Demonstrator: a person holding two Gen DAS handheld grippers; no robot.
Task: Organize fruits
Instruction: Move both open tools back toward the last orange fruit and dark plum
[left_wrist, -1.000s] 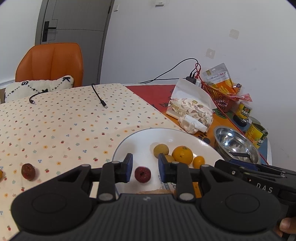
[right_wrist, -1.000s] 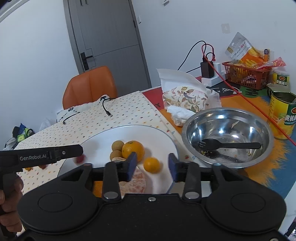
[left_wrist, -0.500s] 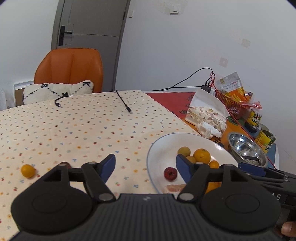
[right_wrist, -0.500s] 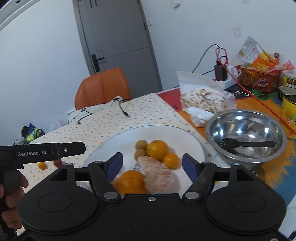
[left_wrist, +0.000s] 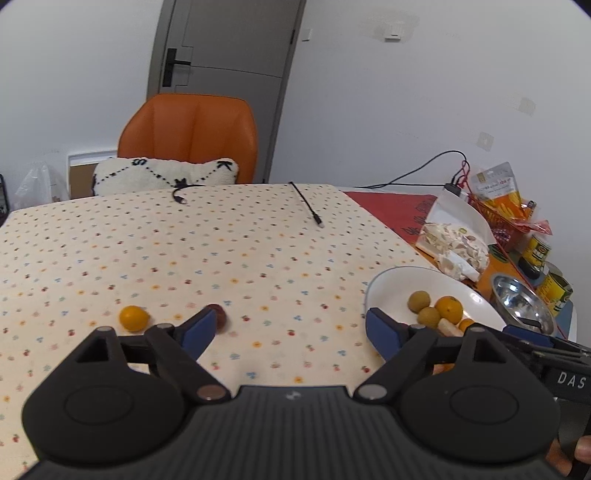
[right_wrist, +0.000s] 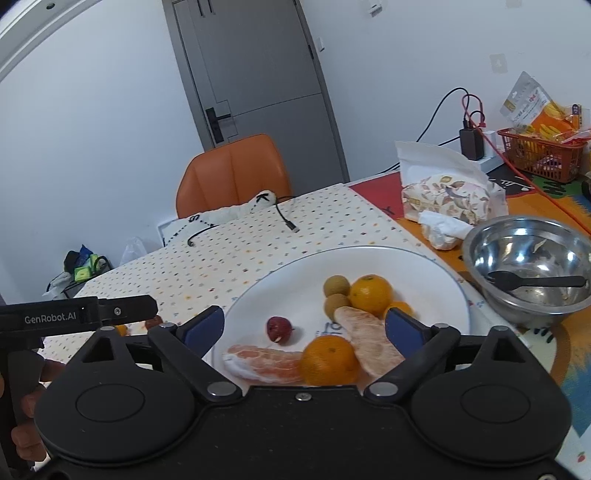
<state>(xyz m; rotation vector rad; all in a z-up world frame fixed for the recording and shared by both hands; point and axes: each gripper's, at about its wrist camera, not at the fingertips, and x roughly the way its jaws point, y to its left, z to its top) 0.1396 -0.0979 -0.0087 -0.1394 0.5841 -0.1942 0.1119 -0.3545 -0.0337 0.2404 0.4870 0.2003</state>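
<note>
We have the left hand-held gripper (left_wrist: 288, 326) over the dotted tablecloth (left_wrist: 221, 243) on the tabletop, its jaws opening wide with only cloth showing in the gap between the blue pads. Just beyond its left pad lie a dark red fruit (left_wrist: 218, 314), partly hidden by that pad, and to the left of it a small orange fruit (left_wrist: 133, 317), both directly on the cloth and a little apart from each other.

Our right hand-held gripper (right_wrist: 304, 326) hangs over the near edge of the white plate (right_wrist: 436, 273); its jaws are opening too, and the pads press on nothing. Between and below them on the plate sit a mandarin (right_wrist: 328, 360), two peeled citrus segments (right_wrist: 264, 363) beside it, and a small red fruit (right_wrist: 279, 329) a little farther in. Toward the far side of the plate, two brown longans (right_wrist: 337, 286) touch a larger orange (right_wrist: 370, 293).

To the right of the plate stands a steel bowl (right_wrist: 491, 243) with a black spoon (right_wrist: 535, 282) in it.
</note>
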